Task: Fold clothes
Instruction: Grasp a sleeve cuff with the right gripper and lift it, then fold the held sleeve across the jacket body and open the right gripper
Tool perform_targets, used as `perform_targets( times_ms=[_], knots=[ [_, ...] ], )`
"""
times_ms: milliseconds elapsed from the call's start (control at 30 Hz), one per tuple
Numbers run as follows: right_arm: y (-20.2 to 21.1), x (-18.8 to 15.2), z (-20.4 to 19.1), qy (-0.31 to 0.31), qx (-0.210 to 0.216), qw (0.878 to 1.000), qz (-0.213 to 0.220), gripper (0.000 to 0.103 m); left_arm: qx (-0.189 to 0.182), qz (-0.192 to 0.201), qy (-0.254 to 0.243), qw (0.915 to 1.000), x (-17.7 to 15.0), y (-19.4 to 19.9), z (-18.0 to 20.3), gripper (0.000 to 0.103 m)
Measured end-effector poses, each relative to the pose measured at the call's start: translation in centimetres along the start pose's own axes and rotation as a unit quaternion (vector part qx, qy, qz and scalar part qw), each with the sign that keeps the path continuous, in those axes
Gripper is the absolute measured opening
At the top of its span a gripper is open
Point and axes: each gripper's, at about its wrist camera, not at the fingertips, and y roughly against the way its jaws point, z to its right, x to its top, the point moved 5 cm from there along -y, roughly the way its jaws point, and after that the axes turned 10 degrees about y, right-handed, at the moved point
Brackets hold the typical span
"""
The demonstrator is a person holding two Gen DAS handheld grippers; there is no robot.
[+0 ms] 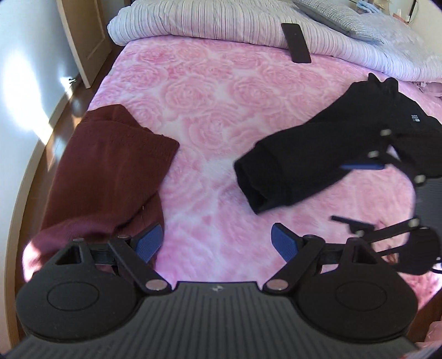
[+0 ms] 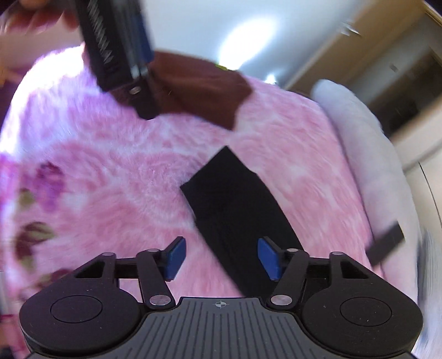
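Note:
A black garment [image 1: 317, 154] lies rumpled on the right of the pink rose blanket [image 1: 210, 116]. A maroon garment [image 1: 110, 171] lies on the left, near the bed's edge. My left gripper [image 1: 216, 243] hangs open over the blanket between them, its left pad by the maroon garment's lower edge, with nothing between its fingers. In the blurred right wrist view, my right gripper [image 2: 222, 258] is over a long strip of the black garment [image 2: 234, 204]. The strip runs between the blue pads, closer to the right one, and neither pad presses on it.
A striped white duvet [image 1: 221, 24] and a grey pillow [image 1: 345, 24] are piled at the head of the bed. A flat dark device [image 1: 295, 42] leans on the duvet. The wooden floor [image 1: 52, 135] and a cupboard door [image 1: 83, 41] are off the bed's left side.

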Motion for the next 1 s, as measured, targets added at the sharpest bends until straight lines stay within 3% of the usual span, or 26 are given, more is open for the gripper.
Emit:
perform_targets(
  times_ms=[133, 267, 367, 467, 633, 733, 800, 900, 1000],
  knots=[
    [-6.0, 1.1, -0.8, 0.077, 0.013, 0.997, -0.007, 0.061, -0.015, 0.003, 0.017, 0.9997, 0.2, -2.3, -1.5, 0.083],
    [-9.2, 1.5, -1.4, 0.121, 0.022, 0.992, 0.003, 0.061, -0.015, -0.001, 0.035, 0.9993, -0.2, -3.7, -2.8, 0.083],
    [-9.9, 1.7, -1.3, 0.104, 0.037, 0.994, 0.001, 0.017, -0.013, -0.009, 0.045, 0.9989, -0.6, -4.2, -3.3, 0.083],
    [-9.6, 1.9, -0.3, 0.075, 0.047, 0.996, 0.005, 0.014, -0.014, -0.014, 0.046, 0.9987, -0.7, -4.2, -3.3, 0.083],
    [-6.0, 2.4, 4.2, -0.003, 0.02, 0.999, 0.048, 0.014, -0.024, -0.014, 0.03, 0.9991, 0.1, -4.4, -1.9, 0.083],
    [-3.6, 1.3, 8.6, -0.1, 0.007, 0.992, 0.074, 0.014, -0.037, -0.012, 0.01, 0.9992, 1.2, -4.7, 0.2, 0.083],
    [-1.9, 0.3, 11.8, -0.178, -0.004, 0.98, 0.09, 0.013, -0.046, -0.007, -0.005, 0.9989, 2.2, -4.9, 2.0, 0.083],
    [0.9, -4.1, 18.5, -0.314, -0.027, 0.941, 0.125, 0.013, -0.06, -0.002, -0.033, 0.9977, 3.9, -5.3, 5.6, 0.083],
    [5.0, -10.5, 24.9, -0.397, -0.093, 0.9, 0.158, 0.013, -0.072, 0.008, -0.067, 0.9952, 5.4, -5.6, 10.2, 0.083]
  ],
)
